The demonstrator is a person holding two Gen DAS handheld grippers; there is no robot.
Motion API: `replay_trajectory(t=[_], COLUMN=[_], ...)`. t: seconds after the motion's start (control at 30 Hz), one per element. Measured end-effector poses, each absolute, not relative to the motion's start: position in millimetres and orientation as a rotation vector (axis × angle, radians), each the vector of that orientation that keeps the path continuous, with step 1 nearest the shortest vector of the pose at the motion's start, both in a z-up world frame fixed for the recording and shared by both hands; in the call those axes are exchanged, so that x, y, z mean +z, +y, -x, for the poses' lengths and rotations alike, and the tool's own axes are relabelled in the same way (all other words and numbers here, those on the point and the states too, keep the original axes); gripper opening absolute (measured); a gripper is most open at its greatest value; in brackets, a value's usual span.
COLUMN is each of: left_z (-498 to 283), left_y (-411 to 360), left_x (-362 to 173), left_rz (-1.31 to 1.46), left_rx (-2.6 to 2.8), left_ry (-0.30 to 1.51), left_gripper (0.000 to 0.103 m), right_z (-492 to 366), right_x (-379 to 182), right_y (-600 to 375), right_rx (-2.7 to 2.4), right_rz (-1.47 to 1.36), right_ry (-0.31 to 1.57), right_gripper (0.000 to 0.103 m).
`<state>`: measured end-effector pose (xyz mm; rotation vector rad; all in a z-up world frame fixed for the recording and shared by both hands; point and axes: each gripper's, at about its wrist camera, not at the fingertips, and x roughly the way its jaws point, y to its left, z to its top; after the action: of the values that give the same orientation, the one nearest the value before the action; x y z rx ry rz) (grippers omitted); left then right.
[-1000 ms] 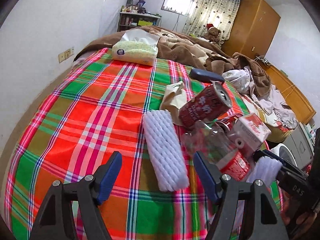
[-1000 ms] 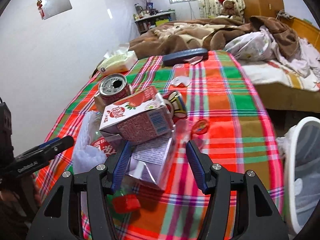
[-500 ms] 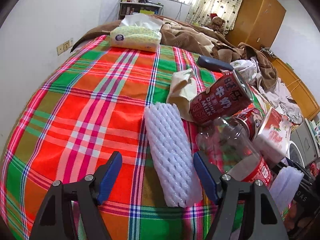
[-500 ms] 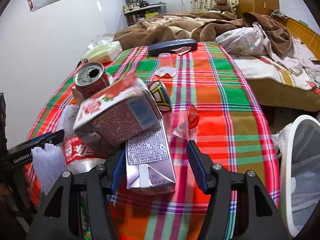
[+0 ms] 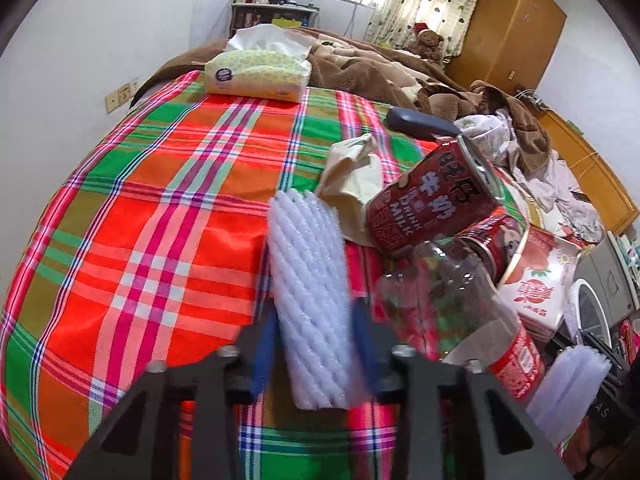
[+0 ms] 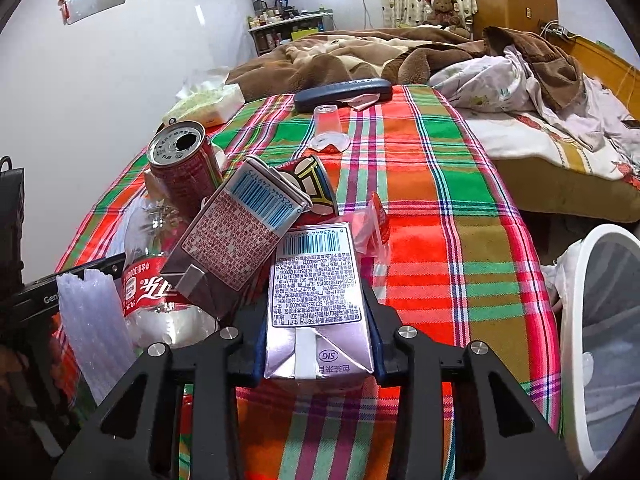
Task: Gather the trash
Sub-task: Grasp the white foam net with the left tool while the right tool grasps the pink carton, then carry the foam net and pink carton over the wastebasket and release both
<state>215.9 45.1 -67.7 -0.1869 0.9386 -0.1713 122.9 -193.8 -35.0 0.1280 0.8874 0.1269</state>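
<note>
The left claw (image 5: 312,344) is closed on a white foam net sleeve (image 5: 308,296); the right claw (image 6: 318,332) clamps a silver drink carton (image 6: 316,300). Both lie in the trash pile near the front edge of the plaid-covered counter (image 6: 432,216), with a white bin (image 6: 600,320) off its right edge.
</note>
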Motion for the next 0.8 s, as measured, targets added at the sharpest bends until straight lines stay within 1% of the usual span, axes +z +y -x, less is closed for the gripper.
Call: replay_trajectory(t=[0.13, 0.6, 0.8], left_z=[-212, -186, -169], left_y=[43, 40, 34], left_x=[-66, -48, -30], left_rz=[0.179, 0.179, 0.174], left_rx=[-0.167, -0.182, -0.200], left_ry=[0.930, 0.888, 0.848], left_gripper=[0.029, 0.029, 0.029], right_z=[-121, -109, -100], right_x=[-34, -26, -17], right_y=[-194, -202, -206], right_rx=[0.124, 0.115, 0.108], right_rz=[-0.118, -0.130, -0.131], right_ry=[0.875, 0.826, 0.788], right_gripper=[0.039, 0.039, 0.039])
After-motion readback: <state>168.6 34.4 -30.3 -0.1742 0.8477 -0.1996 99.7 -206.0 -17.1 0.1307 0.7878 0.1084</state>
